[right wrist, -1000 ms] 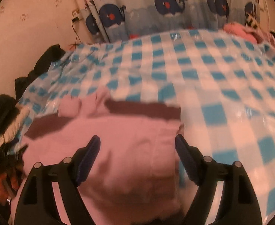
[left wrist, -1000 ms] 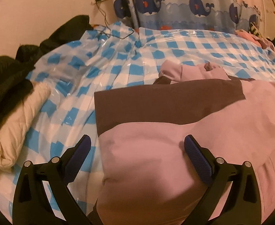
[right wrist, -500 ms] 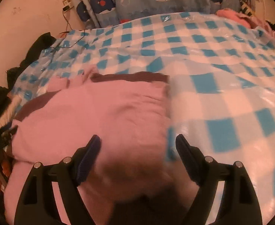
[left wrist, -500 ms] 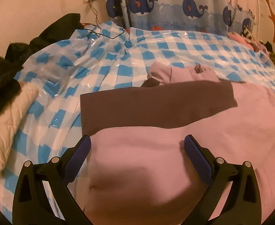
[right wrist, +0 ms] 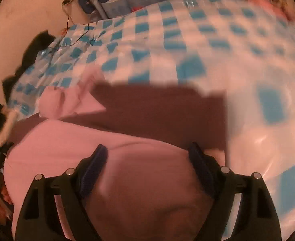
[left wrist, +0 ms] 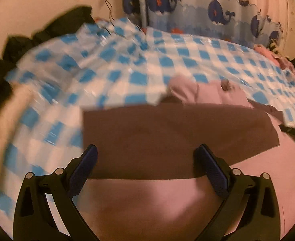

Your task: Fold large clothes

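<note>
A pink garment (left wrist: 167, 206) with a wide brown band (left wrist: 177, 138) lies spread on a bed covered by a blue-and-white checked plastic sheet (left wrist: 127, 68). Seen from the left wrist, the brown band runs across the middle of the bed, with a crumpled pink hood or collar part (left wrist: 207, 92) just beyond it toward the far edge. The left hand-held gripper (left wrist: 145, 166) hangs over the garment with its jaws spread wide; nothing is clamped between them, and its fingers (left wrist: 211, 164) straddle the line where brown meets pink. The right hand-held gripper (right wrist: 147, 166) is likewise released, jaws wide apart, low over a bulging pink fold near the garment's right edge; whether its pads touch the cloth cannot be told. At the left edge of the bed lie dark clothes (left wrist: 46, 28) and a cream quilted piece (left wrist: 4, 116). A whale-print curtain (left wrist: 207, 4) hangs behind the far edge, and a cable (right wrist: 75, 32) trails onto the far left corner.
</note>
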A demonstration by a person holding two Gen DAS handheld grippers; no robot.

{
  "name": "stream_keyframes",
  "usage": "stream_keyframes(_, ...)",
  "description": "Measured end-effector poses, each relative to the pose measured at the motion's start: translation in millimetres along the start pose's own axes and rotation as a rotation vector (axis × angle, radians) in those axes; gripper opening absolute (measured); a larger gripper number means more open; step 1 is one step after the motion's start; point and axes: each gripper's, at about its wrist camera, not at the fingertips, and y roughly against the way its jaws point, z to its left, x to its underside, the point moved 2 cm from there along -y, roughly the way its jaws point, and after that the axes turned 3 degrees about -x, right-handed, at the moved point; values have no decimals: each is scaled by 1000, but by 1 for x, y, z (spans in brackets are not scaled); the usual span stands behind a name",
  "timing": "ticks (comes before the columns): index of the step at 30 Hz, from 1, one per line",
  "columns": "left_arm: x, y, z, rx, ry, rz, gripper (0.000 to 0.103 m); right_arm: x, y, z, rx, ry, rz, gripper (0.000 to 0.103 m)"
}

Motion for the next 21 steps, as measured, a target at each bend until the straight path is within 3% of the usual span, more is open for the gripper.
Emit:
stream_keyframes(4, 7, -4, -3, -36, -12, 8, 96, -5, 18, 12, 39, 45, 5, 80)
stream_keyframes(7, 7, 9, -5, -33, -32, -19, 96, -5, 56, 21, 42, 106, -111, 80)
stream_keyframes(9, 10, 7, -7, -44, -57, -18, 96, 2, 56, 16, 54, 120, -93, 81)
stream_keyframes(10, 12, 4, -7, -40, -54, -11, 96, 11, 42, 8, 80, 126, -34, 83)
stream_keyframes(12, 13, 0, -6, -25, -38, -6, 96, 19, 24, -8, 57, 75, 9, 92)
stream_keyframes(15, 11, 1, -6, -44, -47, 17, 96, 11, 24, -16, 20, 12, 42, 92)
stream_keyframes(21, 20, 62, -7, -31, -102, -4, 96, 36, 100, -16, -80, -12, -6, 92)
